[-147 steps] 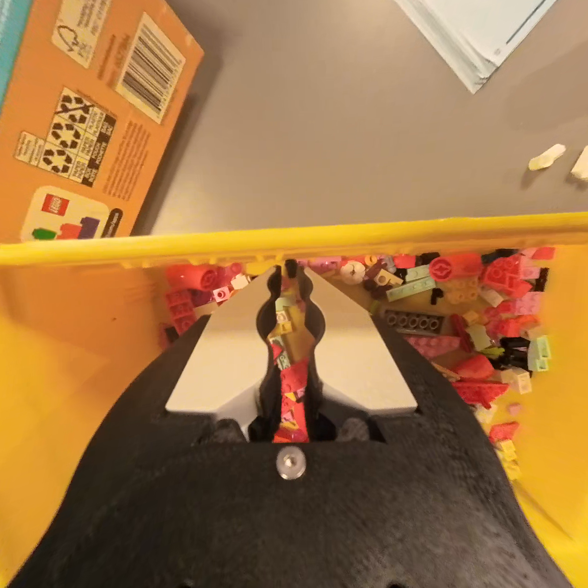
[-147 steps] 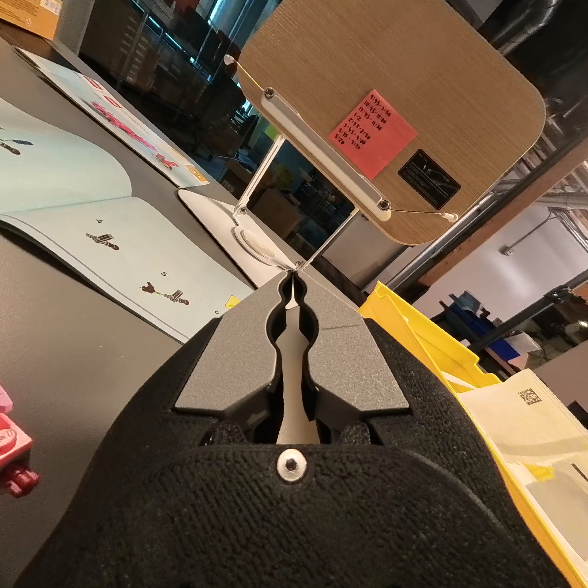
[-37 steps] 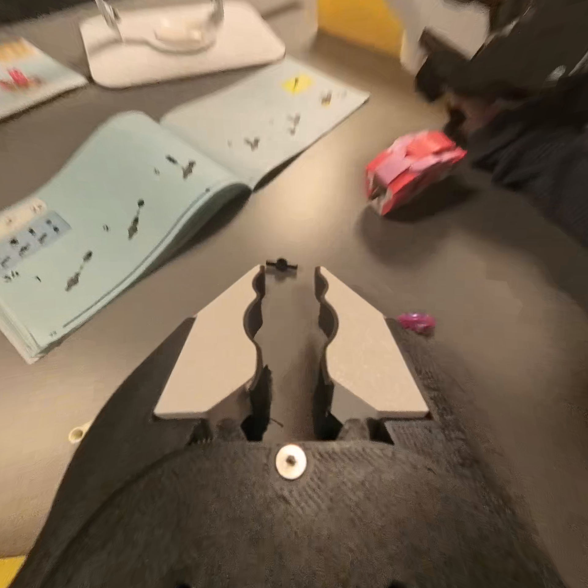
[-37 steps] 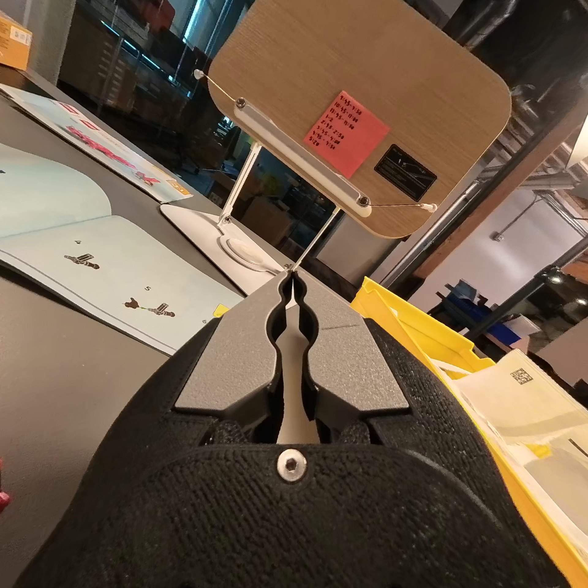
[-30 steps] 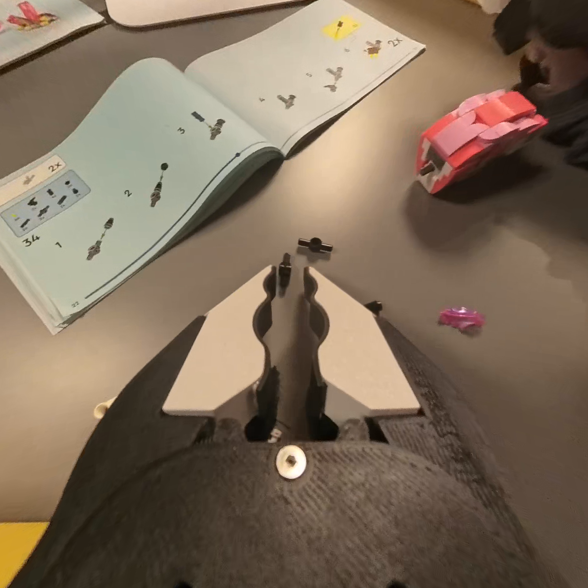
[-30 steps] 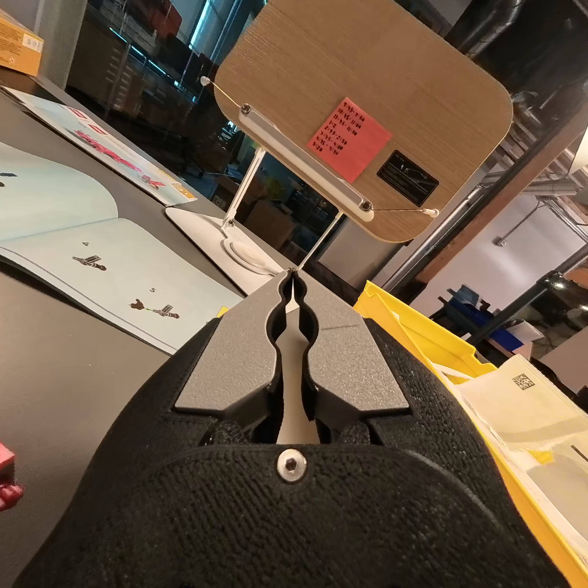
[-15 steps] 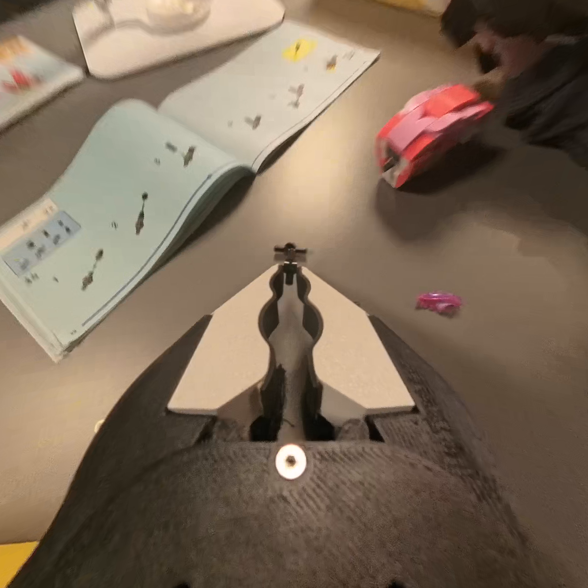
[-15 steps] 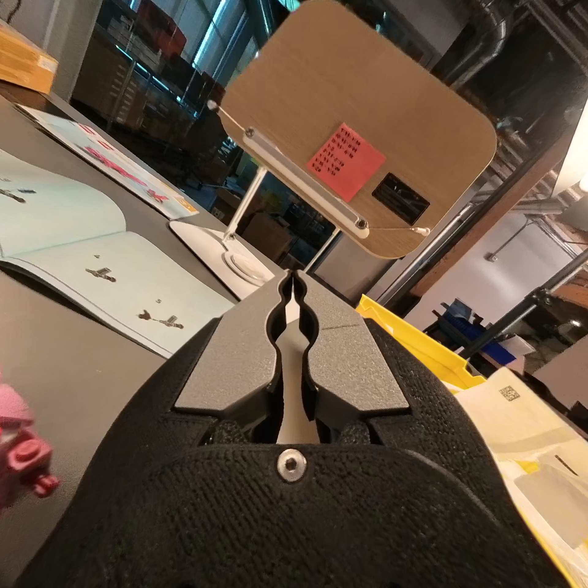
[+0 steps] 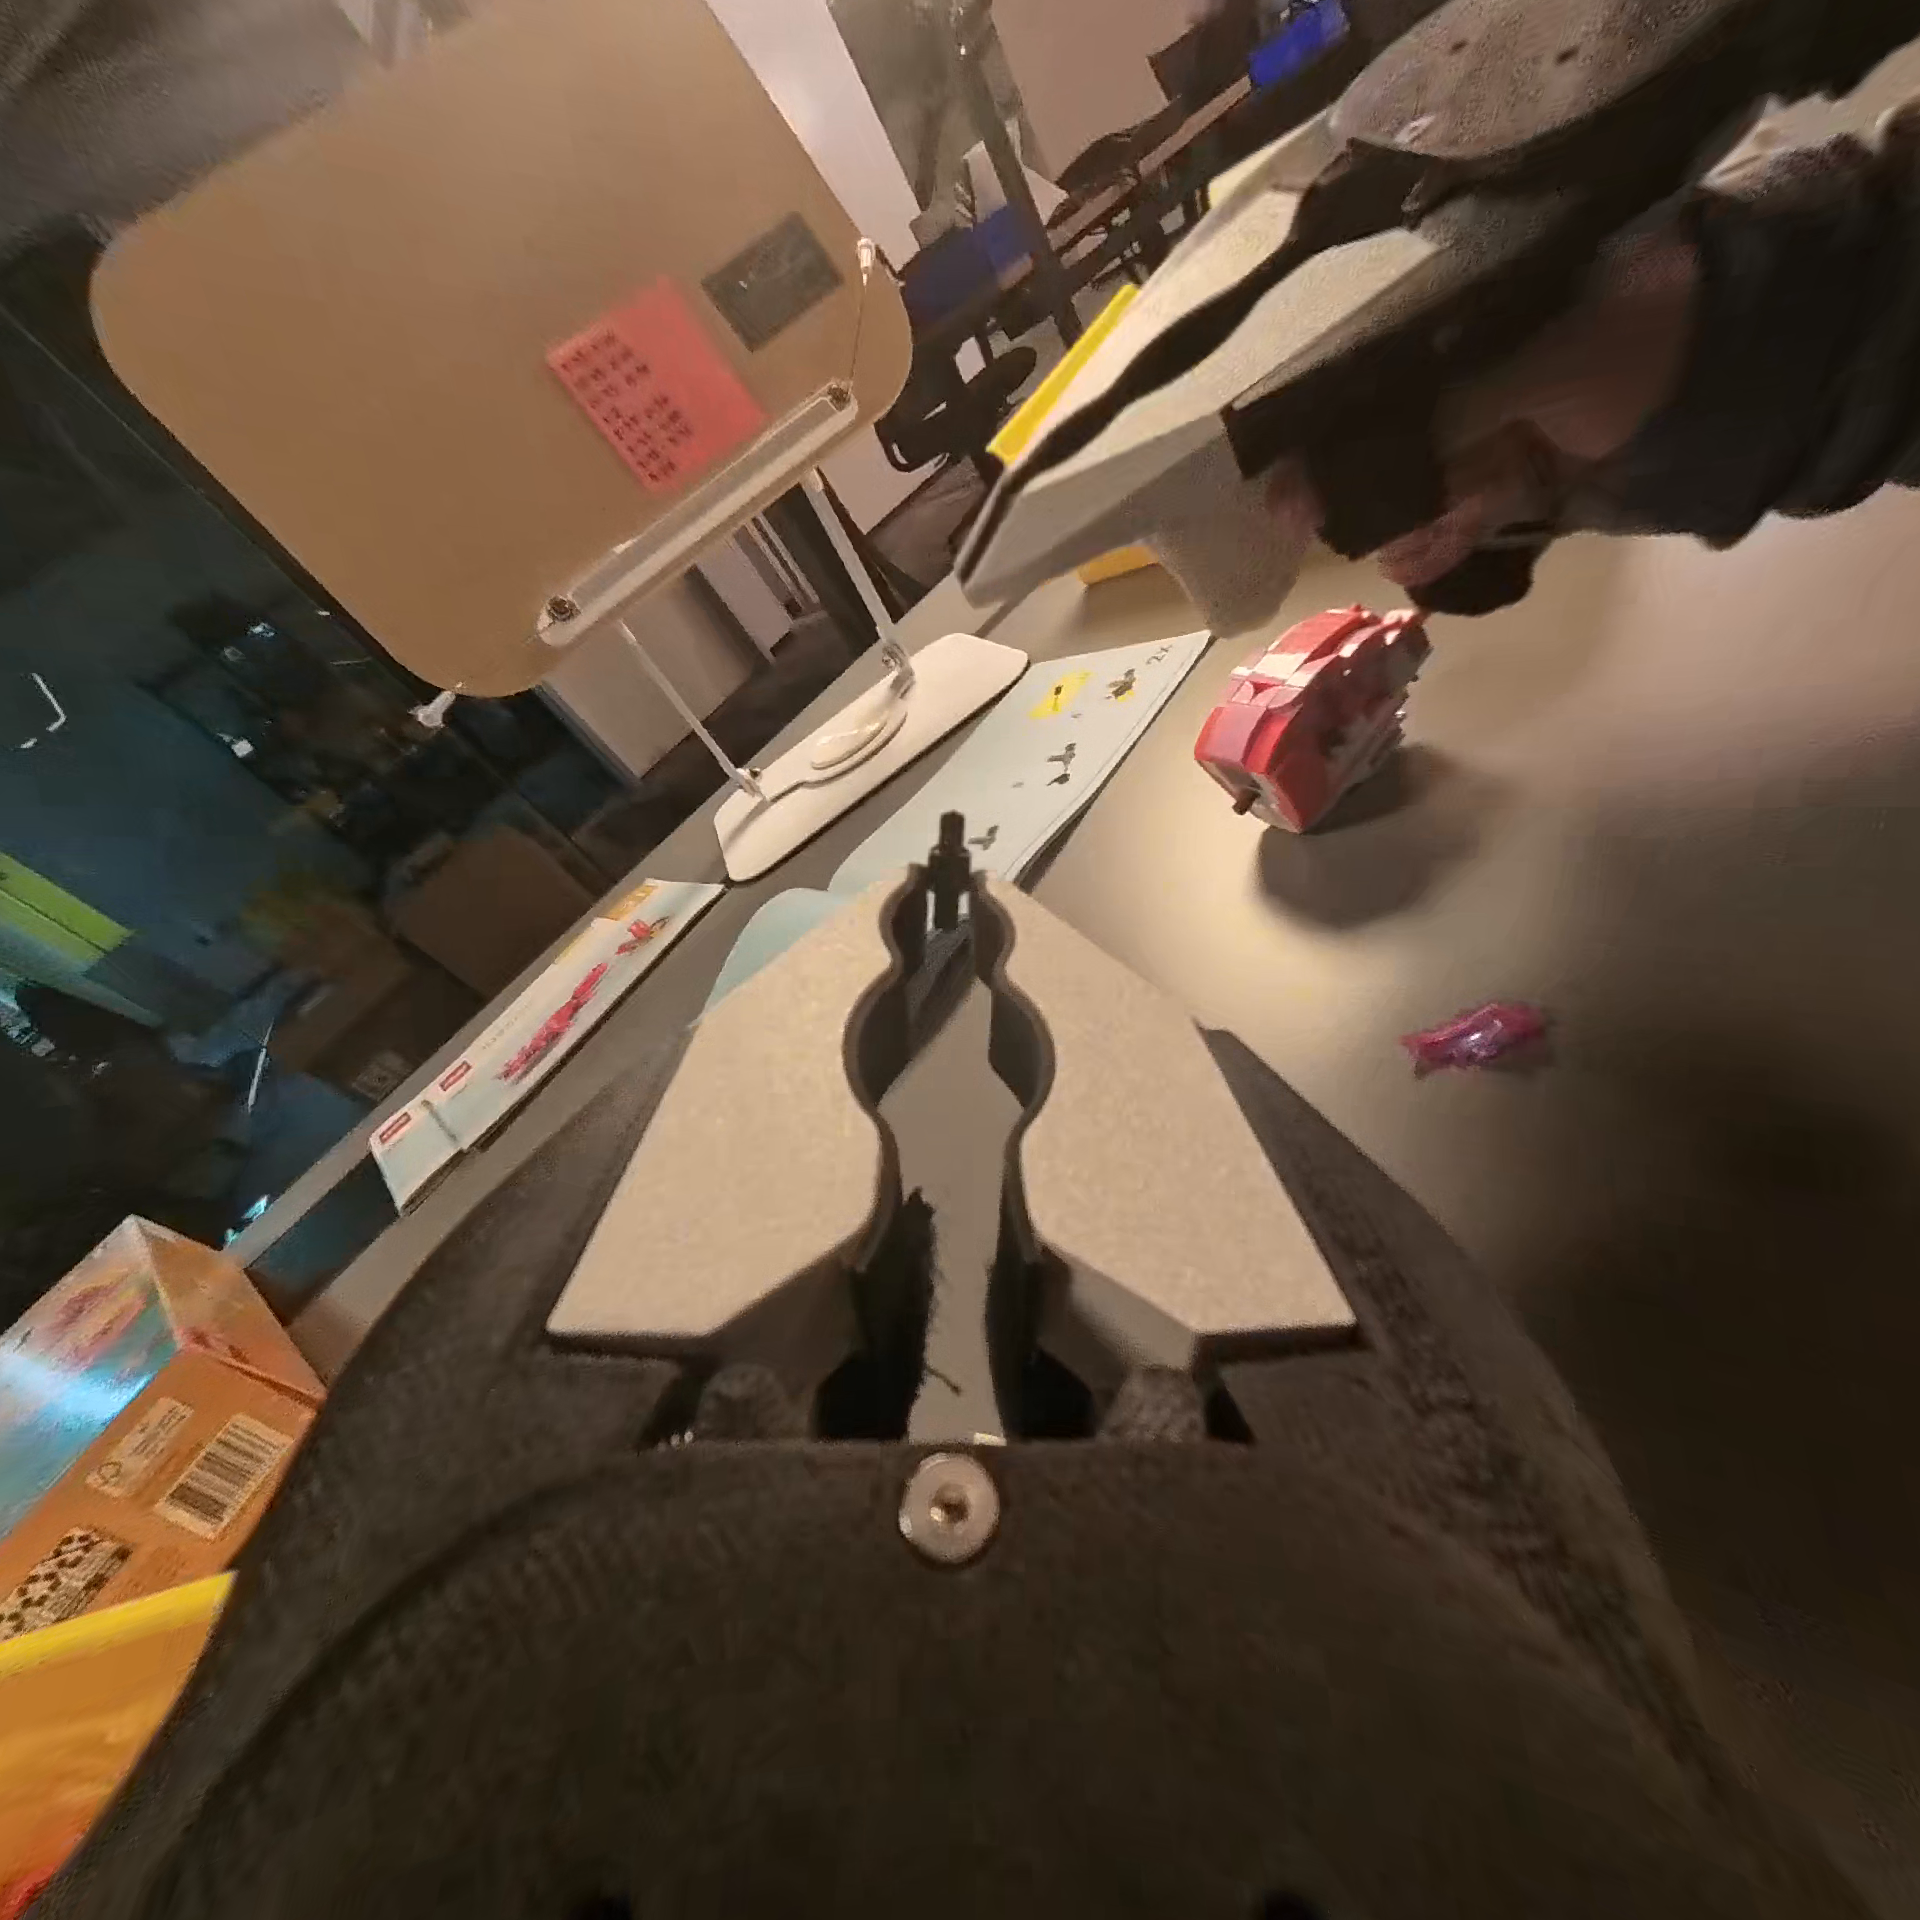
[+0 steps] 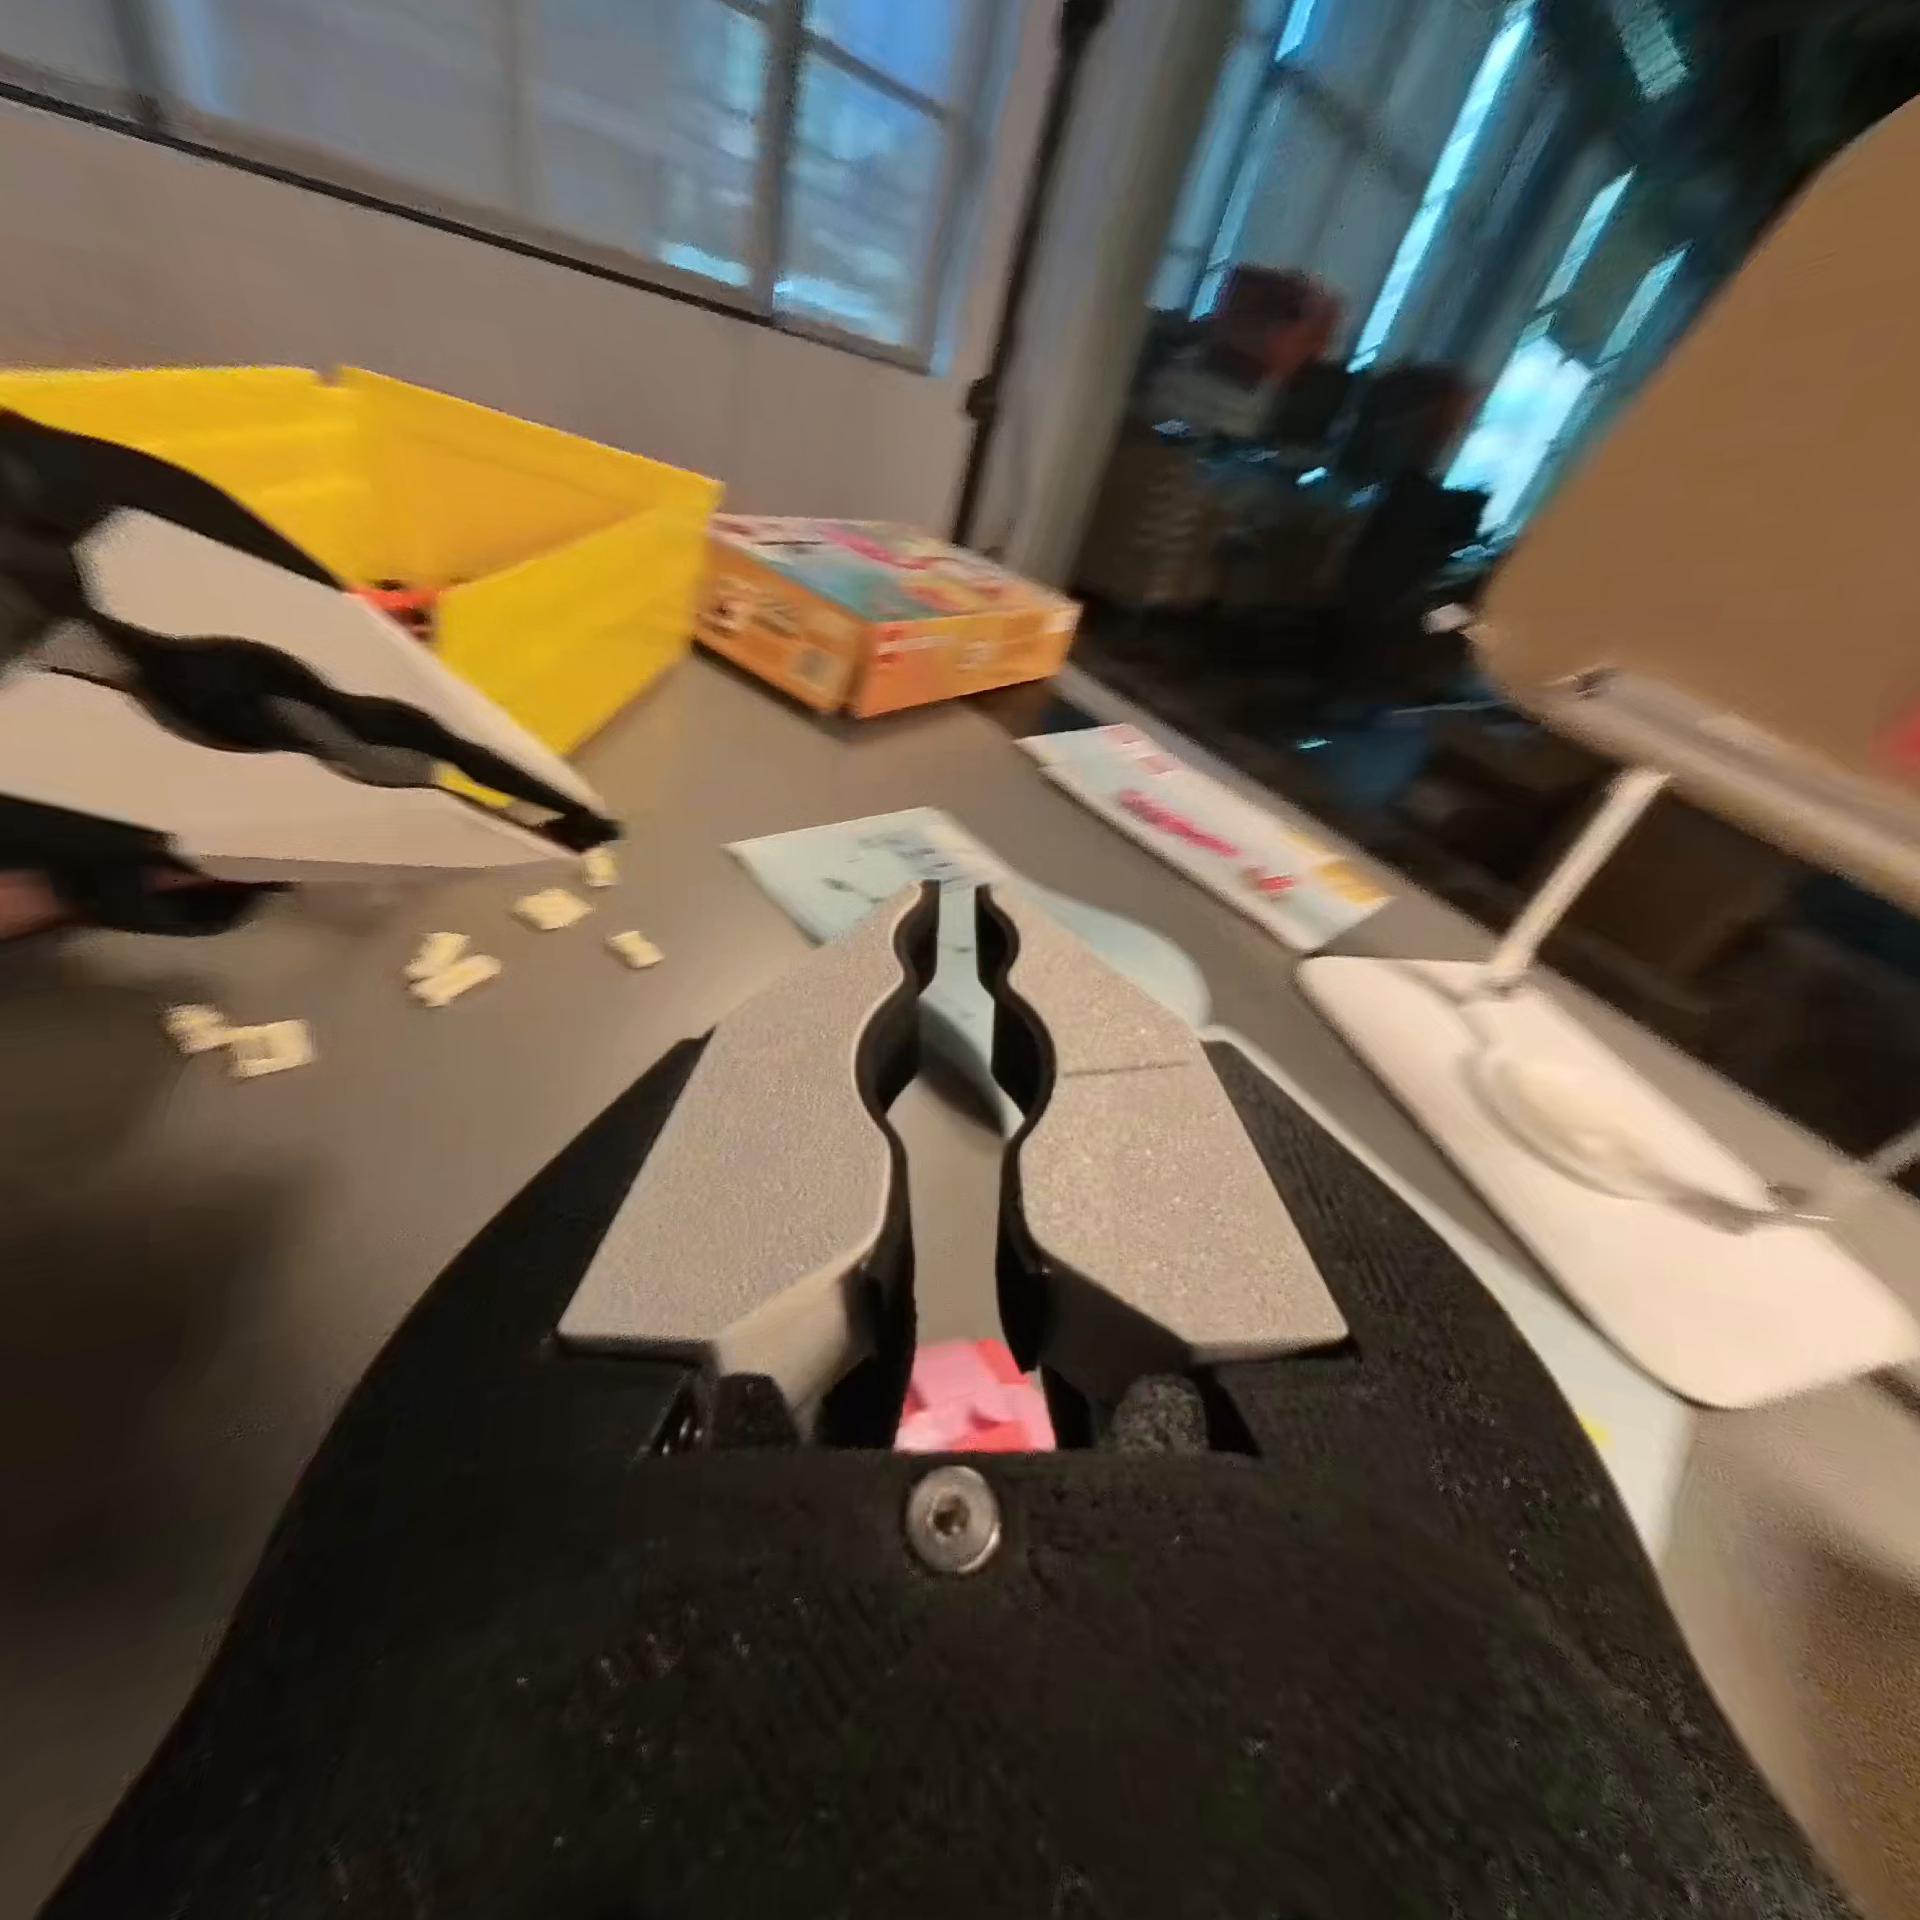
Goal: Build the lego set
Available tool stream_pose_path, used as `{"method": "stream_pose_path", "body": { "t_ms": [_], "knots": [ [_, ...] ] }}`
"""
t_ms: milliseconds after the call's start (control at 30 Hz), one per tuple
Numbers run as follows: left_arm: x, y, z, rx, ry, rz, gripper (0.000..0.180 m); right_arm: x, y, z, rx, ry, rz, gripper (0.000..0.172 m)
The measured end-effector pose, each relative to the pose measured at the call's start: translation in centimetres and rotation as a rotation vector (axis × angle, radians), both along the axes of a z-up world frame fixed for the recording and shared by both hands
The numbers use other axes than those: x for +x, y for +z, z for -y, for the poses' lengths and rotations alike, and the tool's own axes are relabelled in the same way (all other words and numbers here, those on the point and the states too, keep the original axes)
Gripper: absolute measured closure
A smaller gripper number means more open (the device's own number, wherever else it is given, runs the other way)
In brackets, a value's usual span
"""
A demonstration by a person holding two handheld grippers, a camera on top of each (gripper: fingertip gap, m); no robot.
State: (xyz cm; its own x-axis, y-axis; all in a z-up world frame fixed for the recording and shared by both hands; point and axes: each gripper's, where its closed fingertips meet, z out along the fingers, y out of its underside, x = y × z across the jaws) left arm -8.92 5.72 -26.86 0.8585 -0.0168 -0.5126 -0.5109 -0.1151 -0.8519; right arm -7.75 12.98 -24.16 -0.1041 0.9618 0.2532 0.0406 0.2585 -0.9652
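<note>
Black pin point(image 9: 949, 847): 1 small dark peg, pinched between the tips of the left gripper point(image 9: 949, 894), which is closed on it. The pin stands lengthwise beyond the fingertips, raised off the table point(image 9: 1558, 935). Held by 1 end, its free end is probably kept clear for presenting.

Entries, largest to smallest:

1. Table: dark grey and matt, it carries everything below.
2. Wood-faced board point(image 9: 468, 343): 1, tilted on thin rods over a white base point(image 9: 873, 727). It looks like a reading stand, angled toward the person.
3. Yellow bin point(image 10: 540, 582): 1, open-topped, at the far side behind the left gripper. It likely keeps loose parts together.
4. Orange box point(image 10: 883, 623): 1, lying flat just beside the bin.
5. Open pale-blue booklet point(image 9: 1091, 727): 1, spread flat near the stand's base with drawn steps facing up, apparently for reference. A closed booklet point(image 10: 1216, 831) lies beside it.
6. Right gripper point(image 10: 956, 899): its fingers are slightly parted and nothing is between them. The booklet shows through the gap. It hovers over the brick model, and the gloved hand holding it is just above the model's far end.
7. Red and pink brick model point(image 9: 1309, 717): 1, resting on the table and not gripped.
8. Cream pieces point(image 10: 447, 966): several, scattered on the table below the left gripper's tips.
9. Magenta piece point(image 9: 1475, 1039): 1, lying alone and well apart from the model.
</note>
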Motion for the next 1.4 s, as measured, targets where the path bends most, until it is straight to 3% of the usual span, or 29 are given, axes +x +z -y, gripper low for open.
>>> {"method": "stream_pose_path", "body": {
  "t_ms": [100, 300, 633, 900, 1100, 1400],
  "knots": [
    [-0.3, -0.6, -0.1, -0.035, 0.005, -0.011, 0.174, 0.0, -1.4, 1.4, -0.018, 0.089, 0.101, 0.17],
    [-2.2, -1.6, 1.0, -0.092, 0.021, -0.182, 0.174, 1.4, -5.7, 5.5, -0.052, 0.306, 0.426, 0.164],
    [-2.2, -2.4, 1.4, -0.122, -0.001, -0.232, 0.174, 1.3, -10.3, 8.2, -0.047, 0.342, 0.672, 0.162],
    [-1.9, -2.7, 1.3, -0.14, -0.014, -0.227, 0.174, 1.6, -12.3, 8.0, -0.021, 0.28, 0.8, 0.163],
    [-1.8, -2.7, 1.3, -0.143, -0.014, -0.235, 0.174, 0.7, -11.7, 7.1, -0.025, 0.199, 0.774, 0.162],
    [-1.7, -3.0, 1.3, -0.157, -0.021, -0.221, 0.174, 0.8, -12.0, 9.7, -0.074, 0.318, 0.794, 0.157]
  ]
}}
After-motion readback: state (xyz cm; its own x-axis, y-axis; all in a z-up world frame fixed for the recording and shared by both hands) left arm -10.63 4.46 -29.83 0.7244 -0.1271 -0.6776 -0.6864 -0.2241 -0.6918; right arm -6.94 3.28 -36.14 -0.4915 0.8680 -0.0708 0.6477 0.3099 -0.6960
